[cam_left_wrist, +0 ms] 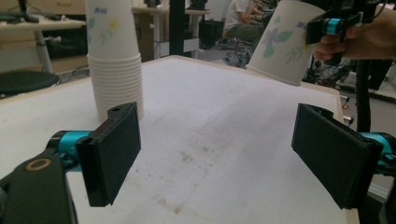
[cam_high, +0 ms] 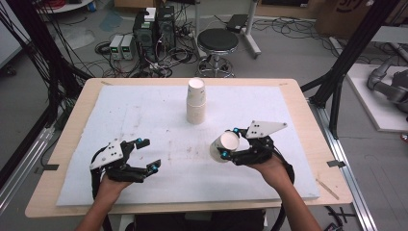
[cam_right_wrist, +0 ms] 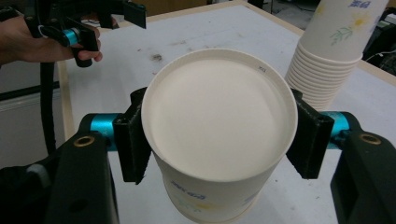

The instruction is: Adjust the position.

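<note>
- Right gripper [cam_high: 230, 142]: its two jaws are pinched on a single paper cup [cam_high: 224, 146], one pad on each side of the wall just below the rim. In the right gripper view the cup [cam_right_wrist: 219, 126] sits squarely between the black pads, its white inside facing the camera.
- Held cup: seen off the table surface at the near right of the white mat [cam_high: 144, 120], tilted, with its open mouth turned up and toward the near side. In the left gripper view the same cup [cam_left_wrist: 282, 42] hangs above the table's far edge, floral print on its wall, base lower than its rim.
- Left gripper [cam_high: 146, 154]: at the near left of the mat, jaws spread wide with nothing between them. The left gripper view shows its two black pads [cam_left_wrist: 114, 154] well apart over bare, lightly stained mat.
- Stack of cups [cam_high: 196, 102]: stands upright toward the far middle of the mat, well apart from both grippers. Many nested rims are visible at its lower part [cam_left_wrist: 116, 70].
- Table [cam_high: 308, 144]: a wooden rim shows around the mat.
</note>
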Demonstrator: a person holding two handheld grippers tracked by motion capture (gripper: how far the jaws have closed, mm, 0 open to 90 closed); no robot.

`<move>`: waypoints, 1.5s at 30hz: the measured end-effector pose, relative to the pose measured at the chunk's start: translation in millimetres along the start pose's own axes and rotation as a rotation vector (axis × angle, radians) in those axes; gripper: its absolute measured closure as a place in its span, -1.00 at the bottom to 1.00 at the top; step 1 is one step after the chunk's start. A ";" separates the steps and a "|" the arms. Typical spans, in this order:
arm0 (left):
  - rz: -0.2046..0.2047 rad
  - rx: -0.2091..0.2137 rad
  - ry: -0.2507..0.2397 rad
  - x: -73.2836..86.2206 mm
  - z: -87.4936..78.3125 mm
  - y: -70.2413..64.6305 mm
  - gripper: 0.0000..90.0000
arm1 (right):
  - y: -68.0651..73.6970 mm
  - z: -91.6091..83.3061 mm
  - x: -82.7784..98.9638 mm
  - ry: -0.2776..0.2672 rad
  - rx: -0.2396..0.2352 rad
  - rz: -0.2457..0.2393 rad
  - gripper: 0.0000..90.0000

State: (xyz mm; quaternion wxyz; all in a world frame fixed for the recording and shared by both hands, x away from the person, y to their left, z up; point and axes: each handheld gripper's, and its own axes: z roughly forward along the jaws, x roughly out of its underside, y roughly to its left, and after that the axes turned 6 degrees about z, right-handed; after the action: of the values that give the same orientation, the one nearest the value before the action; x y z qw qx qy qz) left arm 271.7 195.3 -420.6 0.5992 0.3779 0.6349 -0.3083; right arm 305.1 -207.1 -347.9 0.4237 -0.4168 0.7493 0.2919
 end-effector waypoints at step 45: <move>0.078 0.345 0.120 -21.4 108.7 -36.2 -0.59 | 27.0 31.5 -7.5 0.053 -0.152 -0.019 -0.23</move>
State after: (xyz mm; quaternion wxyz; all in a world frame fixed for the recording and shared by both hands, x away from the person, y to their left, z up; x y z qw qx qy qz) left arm 298.3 82.1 -411.6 0.4981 0.5172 0.5920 -0.3660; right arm 296.1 -166.4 -353.9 0.3738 -0.4624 0.7319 0.3328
